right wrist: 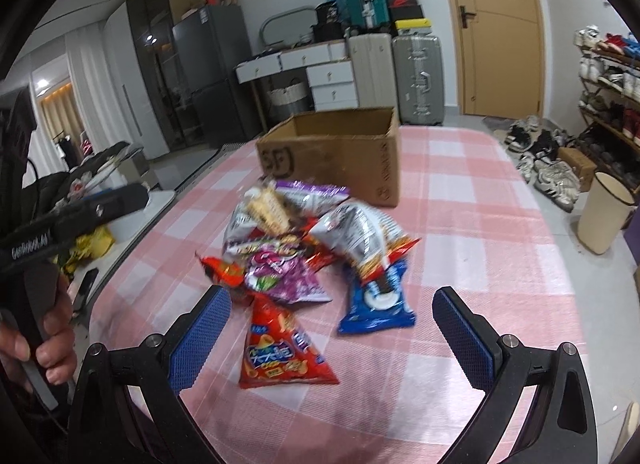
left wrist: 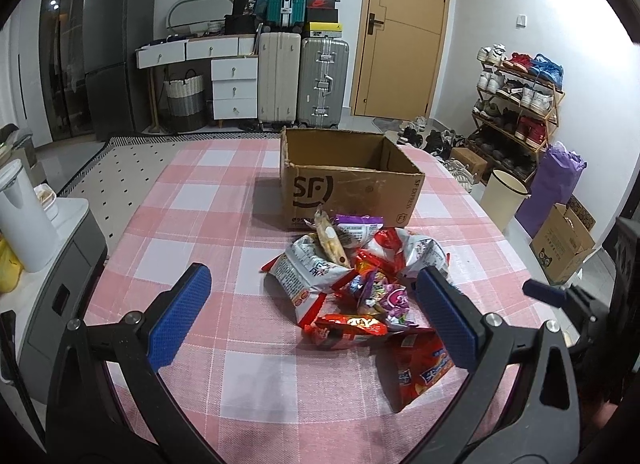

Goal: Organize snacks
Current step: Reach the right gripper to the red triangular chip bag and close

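Left gripper (left wrist: 316, 280) jaws spread wide, blue pads (left wrist: 448, 318) clear of everything, nothing held. Pink-and-white checked tablecloth (left wrist: 192, 224) covers the table. Open cardboard box (left wrist: 352, 184), SF logo on its near face, stands toward the far edge, upright; no contents visible from this angle. Snack pile (left wrist: 360, 284) lies just in front of the box, packets overlapping: silver-and-red bags, a purple packet, small red ones. Red triangular bag (left wrist: 420, 376) at the pile's near side, partly behind the right finger. Right gripper's blue fingertip (left wrist: 544, 291) near the table's right edge; its jaw state unclear.
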`<state>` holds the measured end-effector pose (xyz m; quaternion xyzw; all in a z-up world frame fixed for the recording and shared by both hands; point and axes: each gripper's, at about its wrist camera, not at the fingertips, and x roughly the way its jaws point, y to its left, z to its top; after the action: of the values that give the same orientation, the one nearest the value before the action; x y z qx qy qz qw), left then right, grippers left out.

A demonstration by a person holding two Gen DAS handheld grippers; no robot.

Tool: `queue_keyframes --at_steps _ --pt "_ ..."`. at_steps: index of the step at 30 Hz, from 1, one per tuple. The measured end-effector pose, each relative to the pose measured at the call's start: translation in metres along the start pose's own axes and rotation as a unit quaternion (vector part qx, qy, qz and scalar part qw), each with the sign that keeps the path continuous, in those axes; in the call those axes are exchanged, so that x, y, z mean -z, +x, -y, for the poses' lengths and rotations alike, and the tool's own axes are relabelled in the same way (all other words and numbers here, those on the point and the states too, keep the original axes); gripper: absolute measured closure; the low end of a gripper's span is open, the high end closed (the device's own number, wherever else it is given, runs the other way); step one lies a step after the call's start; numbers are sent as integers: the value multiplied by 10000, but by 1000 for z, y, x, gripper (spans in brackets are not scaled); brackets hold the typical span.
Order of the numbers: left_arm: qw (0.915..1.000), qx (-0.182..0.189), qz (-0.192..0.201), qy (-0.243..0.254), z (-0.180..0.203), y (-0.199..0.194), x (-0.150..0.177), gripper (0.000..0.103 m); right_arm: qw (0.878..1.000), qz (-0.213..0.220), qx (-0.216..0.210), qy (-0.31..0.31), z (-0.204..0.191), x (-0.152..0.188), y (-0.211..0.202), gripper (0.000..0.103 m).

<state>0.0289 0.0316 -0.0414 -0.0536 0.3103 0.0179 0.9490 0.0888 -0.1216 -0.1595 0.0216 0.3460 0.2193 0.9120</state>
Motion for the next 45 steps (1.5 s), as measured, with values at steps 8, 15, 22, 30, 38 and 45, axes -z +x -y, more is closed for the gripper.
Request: queue_keyframes --at_steps 8,15,22,30,38,45 --pt "9998 -47 -112 -141 -16 16 3 1 9989 -279 -340 -176 -14 12 25 0" --pt "9994 -71 -179 -303 -33 30 6 1 9965 -539 -561 -297 -27 21 45 0" --pt "9987 -103 -282 -400 -47 42 10 1 9944 -750 -676 -305 -30 25 60 0" --pt "9967 -42 -517 -625 -63 53 17 1 9916 -936 -797 -405 -37 28 75 0" --pt "9959 -63 -582 -692 -69 60 22 1 9886 -1203 -825 -370 -38 35 91 28" --pt "9958 -64 -594 -700 -70 60 22 1 9876 -1215 -975 -177 -32 40 97 43"
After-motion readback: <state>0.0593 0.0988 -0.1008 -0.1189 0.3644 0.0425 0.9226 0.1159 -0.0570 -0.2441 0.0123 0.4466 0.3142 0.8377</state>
